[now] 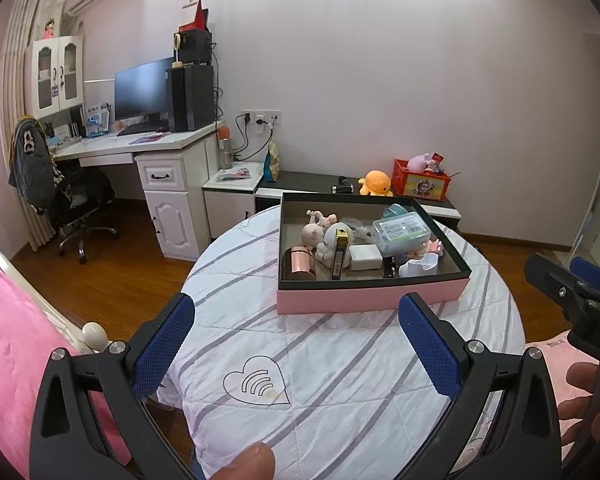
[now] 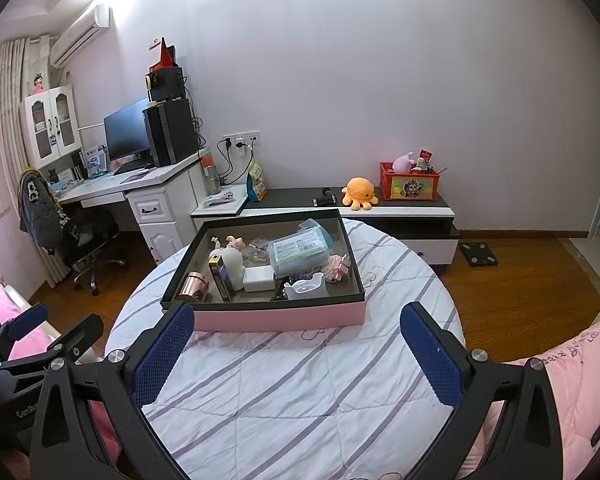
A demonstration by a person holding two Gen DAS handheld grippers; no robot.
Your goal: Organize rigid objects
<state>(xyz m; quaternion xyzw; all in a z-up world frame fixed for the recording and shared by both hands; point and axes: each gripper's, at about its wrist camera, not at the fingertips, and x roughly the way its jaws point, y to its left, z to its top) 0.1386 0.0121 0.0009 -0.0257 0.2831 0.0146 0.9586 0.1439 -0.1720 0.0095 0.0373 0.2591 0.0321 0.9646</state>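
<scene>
home bedroom — pink bed (image 1: 16, 344), computer desk (image 1: 140, 142)

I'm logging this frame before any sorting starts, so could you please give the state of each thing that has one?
Left gripper: jaws open, empty.
Right gripper: jaws open, empty.
Pink box: lidless, holding items.
Copper canister: lying on its side.
Clear plastic case: closed, resting atop other items.
Monitor: screen dark.
Cabinet doors: shut.

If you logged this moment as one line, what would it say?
left gripper: open, empty | right gripper: open, empty | pink box: on round table, full of small items | nothing grasped
</scene>
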